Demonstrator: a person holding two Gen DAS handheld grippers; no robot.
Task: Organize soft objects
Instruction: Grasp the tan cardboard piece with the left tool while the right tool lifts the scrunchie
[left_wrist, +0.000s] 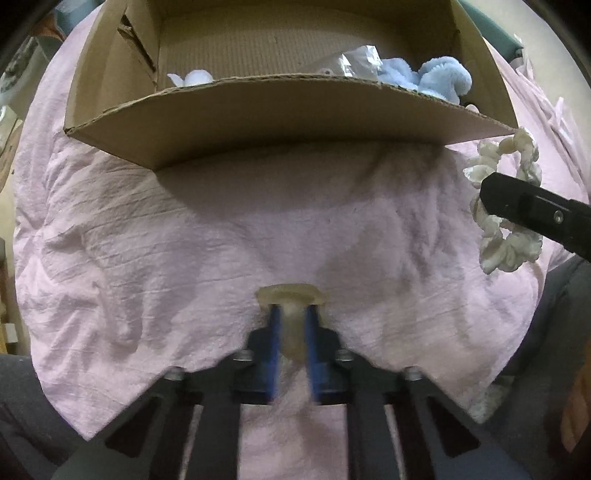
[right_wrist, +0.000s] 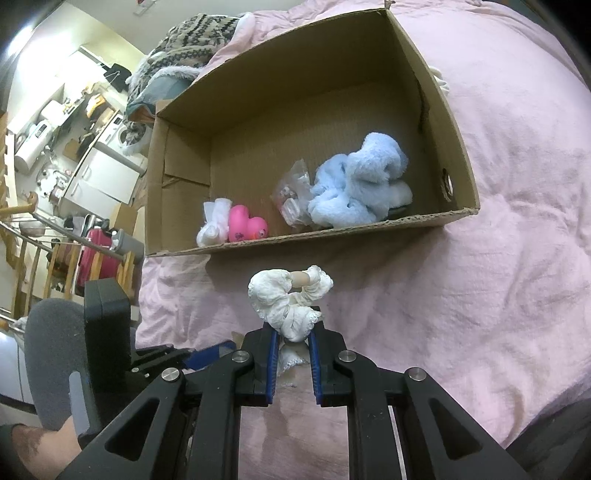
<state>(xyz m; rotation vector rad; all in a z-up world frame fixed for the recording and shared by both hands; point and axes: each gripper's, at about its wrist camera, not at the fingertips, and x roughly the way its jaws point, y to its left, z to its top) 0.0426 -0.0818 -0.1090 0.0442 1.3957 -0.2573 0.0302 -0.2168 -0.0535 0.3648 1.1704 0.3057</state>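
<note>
My left gripper points down at the pink bedspread, shut on a small translucent cream soft piece whose flat top sticks out past the blue pads. My right gripper is shut on a white frilly elastic band, held just above the bedspread in front of the cardboard box. The same band shows at the right edge of the left wrist view, behind a black right finger. Inside the box lie a light blue fluffy bundle, a clear plastic bag, a pink toy and a white cloth.
The box's near wall stands close ahead of the left gripper. The left gripper's black body and a grey sleeve sit at the right view's lower left. A patterned knit lies beyond the box. Furniture and a staircase rail crowd the far left.
</note>
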